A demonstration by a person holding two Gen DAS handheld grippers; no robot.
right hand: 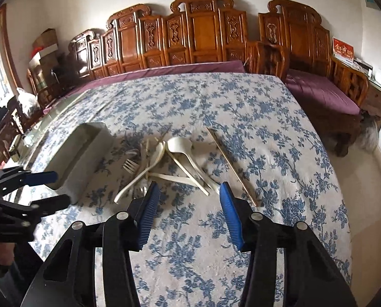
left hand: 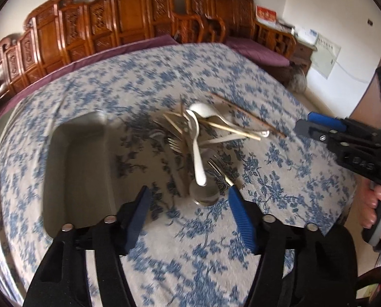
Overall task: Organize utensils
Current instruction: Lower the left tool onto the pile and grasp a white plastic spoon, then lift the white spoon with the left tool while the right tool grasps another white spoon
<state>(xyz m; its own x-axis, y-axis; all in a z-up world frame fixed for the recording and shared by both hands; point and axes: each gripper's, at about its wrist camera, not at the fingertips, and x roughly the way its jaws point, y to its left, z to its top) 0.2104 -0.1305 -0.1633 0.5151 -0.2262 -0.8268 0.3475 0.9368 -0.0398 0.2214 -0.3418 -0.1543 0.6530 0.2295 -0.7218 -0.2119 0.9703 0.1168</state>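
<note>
Carved wooden benches (right hand: pixel 203 30) back floral tablecloth (right hand: pixel 241 117); tray (right hand: pixel 83 153) beside utensils (right hand: pixel 164 163).

"045" on right gripper (left hand: pixel 301 125) (embossed)

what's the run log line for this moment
stage: approach | left claw: open, empty | right claw: open, empty | utensil pile: on tablecloth | tray: beside pile

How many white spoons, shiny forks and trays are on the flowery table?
White plastic spoons: 2
Silver metal forks: 2
Grey rectangular tray: 1
Total: 5
The pile overlaps, so more may be hidden.
</note>
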